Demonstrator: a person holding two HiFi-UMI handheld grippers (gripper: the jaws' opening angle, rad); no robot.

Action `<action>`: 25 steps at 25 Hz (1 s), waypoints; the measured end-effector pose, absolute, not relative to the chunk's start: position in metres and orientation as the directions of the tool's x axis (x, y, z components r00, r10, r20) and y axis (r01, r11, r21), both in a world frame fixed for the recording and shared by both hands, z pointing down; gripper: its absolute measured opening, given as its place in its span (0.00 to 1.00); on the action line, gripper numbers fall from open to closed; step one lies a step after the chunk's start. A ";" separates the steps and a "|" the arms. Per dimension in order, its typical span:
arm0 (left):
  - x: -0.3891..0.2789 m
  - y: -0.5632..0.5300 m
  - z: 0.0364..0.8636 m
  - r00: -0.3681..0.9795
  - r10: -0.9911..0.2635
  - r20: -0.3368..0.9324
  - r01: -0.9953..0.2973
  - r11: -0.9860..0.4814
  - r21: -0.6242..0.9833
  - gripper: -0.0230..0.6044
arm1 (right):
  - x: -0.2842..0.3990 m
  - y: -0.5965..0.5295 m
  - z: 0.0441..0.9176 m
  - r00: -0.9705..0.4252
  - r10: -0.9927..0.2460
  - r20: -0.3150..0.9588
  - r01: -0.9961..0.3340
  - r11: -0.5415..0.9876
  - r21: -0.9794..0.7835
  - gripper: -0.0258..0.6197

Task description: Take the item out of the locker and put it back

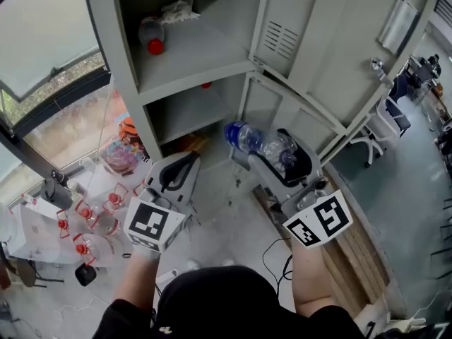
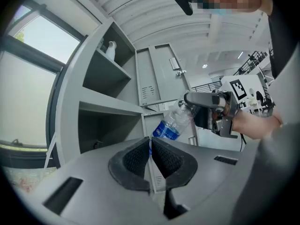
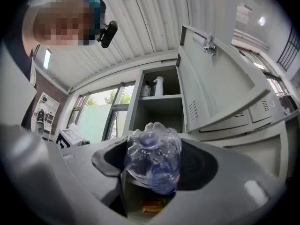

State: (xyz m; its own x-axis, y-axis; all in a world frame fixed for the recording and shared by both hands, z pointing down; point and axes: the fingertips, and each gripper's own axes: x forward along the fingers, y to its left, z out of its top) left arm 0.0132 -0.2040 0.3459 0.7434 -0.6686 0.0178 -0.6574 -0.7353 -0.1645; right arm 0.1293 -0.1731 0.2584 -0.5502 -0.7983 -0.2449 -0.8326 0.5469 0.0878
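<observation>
Left tongs (image 1: 185, 162): pads together, nothing between them, near left in front of the locker (image 1: 106, 41). Low risk here, unless I swing them into the frame.

Upper shelf (image 1: 198, 58), far left: a red-capped bottle (image 1: 150, 35) lies on it. I cannot tell which shelf the return is meant for. If it is this one, the incoming item could knock that bottle.

Water bottle (image 1: 246, 138): out of the locker, in the air before the lower compartment, blue-label end pointing toward it. Right tongs (image 1: 282, 159) clamp it near one end, jaws fairly wide around the clear body. Most of its length overhangs, so I judge it may pivot in the pads or slip. The thin plastic may also buckle.

Open door (image 1: 332, 41), right: close beside the right tongs. A wide approach could clip its edge.
</observation>
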 end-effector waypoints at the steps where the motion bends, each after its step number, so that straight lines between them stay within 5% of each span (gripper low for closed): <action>1: 0.012 -0.205 0.341 0.744 -0.668 0.010 -0.657 -0.734 -0.172 0.06 | 0.129 -0.174 0.250 -0.550 -0.795 -0.256 -0.832 0.547 0.090 0.49; 25: -0.020 -0.211 0.260 0.678 -0.734 -0.053 -0.717 -0.642 -0.272 0.06 | 0.102 -0.184 0.086 -0.571 -0.691 -0.443 -0.819 0.520 0.244 0.49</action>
State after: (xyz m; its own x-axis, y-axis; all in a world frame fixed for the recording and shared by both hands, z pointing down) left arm -0.0202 -0.2109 0.2605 0.6775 -0.7335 -0.0535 -0.7166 -0.6420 -0.2725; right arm 0.1022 -0.1837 0.0860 -0.5708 -0.6912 -0.4432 -0.8187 0.5198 0.2438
